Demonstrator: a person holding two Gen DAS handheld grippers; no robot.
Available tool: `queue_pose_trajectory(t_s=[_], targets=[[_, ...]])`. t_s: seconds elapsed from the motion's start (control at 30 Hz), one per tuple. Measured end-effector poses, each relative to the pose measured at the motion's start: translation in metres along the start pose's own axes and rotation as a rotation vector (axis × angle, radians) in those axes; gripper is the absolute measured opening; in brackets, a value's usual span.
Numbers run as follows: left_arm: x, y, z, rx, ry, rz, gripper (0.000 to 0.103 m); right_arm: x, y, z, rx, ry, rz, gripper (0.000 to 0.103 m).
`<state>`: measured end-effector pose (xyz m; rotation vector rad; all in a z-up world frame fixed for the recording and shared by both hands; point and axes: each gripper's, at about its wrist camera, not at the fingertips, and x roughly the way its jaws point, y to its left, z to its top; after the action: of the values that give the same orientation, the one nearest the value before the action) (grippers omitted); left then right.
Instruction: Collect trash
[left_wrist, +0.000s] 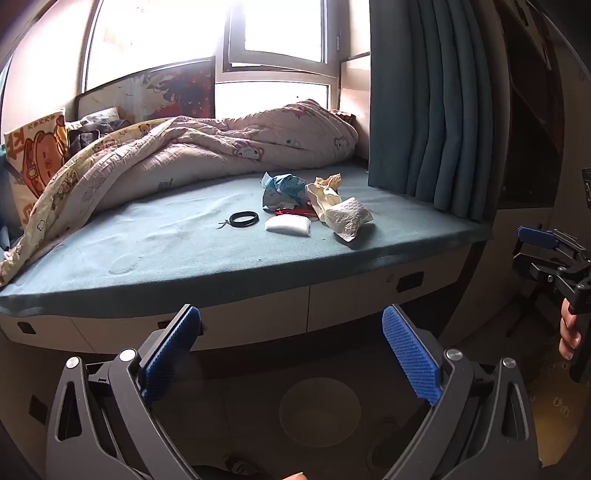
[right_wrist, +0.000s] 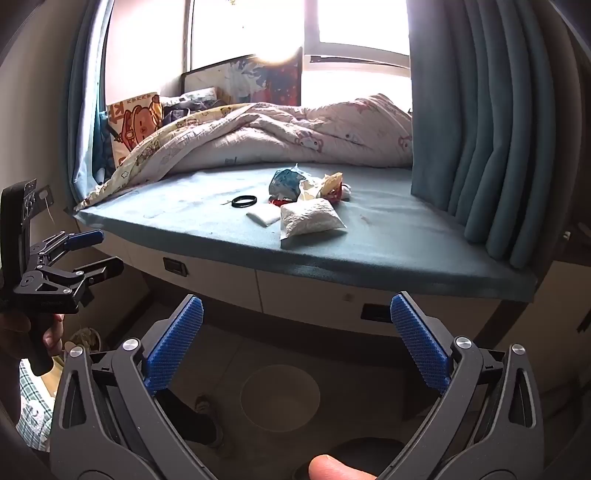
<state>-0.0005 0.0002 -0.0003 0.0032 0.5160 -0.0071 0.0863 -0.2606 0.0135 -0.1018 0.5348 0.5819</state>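
Trash pile (left_wrist: 317, 201) sits on a teal mattress (left_wrist: 184, 236); no writing is legible. Left gripper (left_wrist: 291, 354) and right gripper (right_wrist: 295, 345) both gape wide, holding nothing.

- The cartoon bear pillow (left_wrist: 35, 155) carries large orange characters along its edges (too distorted to read with certainty).
- No other text is legible.
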Motion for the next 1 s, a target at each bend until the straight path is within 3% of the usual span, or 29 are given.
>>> queue_pose_trajectory(t_s=[0.47,0.6,1.0], targets=[[0.025,0.002,0.011,0.003,0.019,0.021,0.097,0.014,-0.006,0.002,0.003,0.018,-0.009,0.098],[0.052,0.015,0.020,-0.054,0.055,0.034,0.097,0.036,-0.013,0.006,0.007,0.042,-0.004,0.098],[0.177,0.001,0.082,-0.003,0.082,0.034,0.097,0.107,-0.020,0.028,0.024,0.091,0.005,0.098]])
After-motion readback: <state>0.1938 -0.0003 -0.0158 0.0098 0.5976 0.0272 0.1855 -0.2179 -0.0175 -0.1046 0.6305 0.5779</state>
